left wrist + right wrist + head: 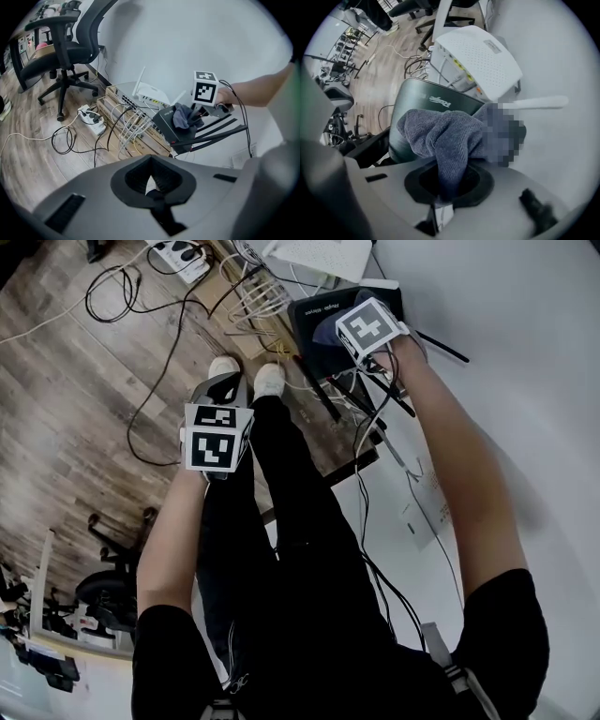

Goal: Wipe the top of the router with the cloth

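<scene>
Wood floor meets a white wall, where a black router (323, 320) lies flat atop stacked gear (115, 105), its antennas (220, 133) stretched level past one edge. The right tongs (440, 187) grip the cloth (445, 136), bunched on the router's top. The left tongs (152, 187) hang closed and empty, well apart.

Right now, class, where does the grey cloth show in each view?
Head view: grey cloth, upper middle, on the black router.
Left gripper view: right of centre, draped on that router.
Right gripper view: centre, clamped in the right gripper.
Shared landmark: the black router beneath it.
</scene>
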A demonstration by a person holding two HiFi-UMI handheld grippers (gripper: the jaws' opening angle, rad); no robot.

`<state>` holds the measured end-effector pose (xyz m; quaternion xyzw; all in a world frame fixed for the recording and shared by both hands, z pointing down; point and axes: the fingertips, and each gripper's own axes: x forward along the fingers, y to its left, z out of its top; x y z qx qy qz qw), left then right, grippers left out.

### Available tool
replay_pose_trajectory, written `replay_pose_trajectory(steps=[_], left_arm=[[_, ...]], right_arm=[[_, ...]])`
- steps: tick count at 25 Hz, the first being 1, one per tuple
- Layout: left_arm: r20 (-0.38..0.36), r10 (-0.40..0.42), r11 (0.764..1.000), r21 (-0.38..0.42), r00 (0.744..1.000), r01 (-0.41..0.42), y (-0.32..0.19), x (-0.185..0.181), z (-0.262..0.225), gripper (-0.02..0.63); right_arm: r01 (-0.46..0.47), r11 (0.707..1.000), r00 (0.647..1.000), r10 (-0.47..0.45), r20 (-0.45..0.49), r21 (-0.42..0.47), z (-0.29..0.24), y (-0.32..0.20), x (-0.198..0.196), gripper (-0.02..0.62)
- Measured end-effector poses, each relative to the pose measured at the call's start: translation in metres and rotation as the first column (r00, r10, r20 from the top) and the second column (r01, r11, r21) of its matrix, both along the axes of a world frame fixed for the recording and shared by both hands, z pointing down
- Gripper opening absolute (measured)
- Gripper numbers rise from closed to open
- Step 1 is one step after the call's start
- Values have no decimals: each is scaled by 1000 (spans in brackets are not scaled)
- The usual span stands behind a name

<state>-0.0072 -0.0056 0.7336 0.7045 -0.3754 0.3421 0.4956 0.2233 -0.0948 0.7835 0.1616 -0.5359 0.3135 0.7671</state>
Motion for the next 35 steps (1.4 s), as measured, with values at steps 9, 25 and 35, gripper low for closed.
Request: replay_pose_trajectory(steps=[9,25,35], left_arm=[[-13,46,999,-14,999,-46,12,14,8,11],[-7,24,999,-38,1000,-24,32,28,25,11],[-10,38,999,-34,999,-39,33,51,25,11]], right_arm=[[78,994,991,-68,-113,82,9,-26,49,44],[71,991,990,-57,-129,113,12,-35,83,44],[144,985,976,-124,-181,98,16,-49,107,44]])
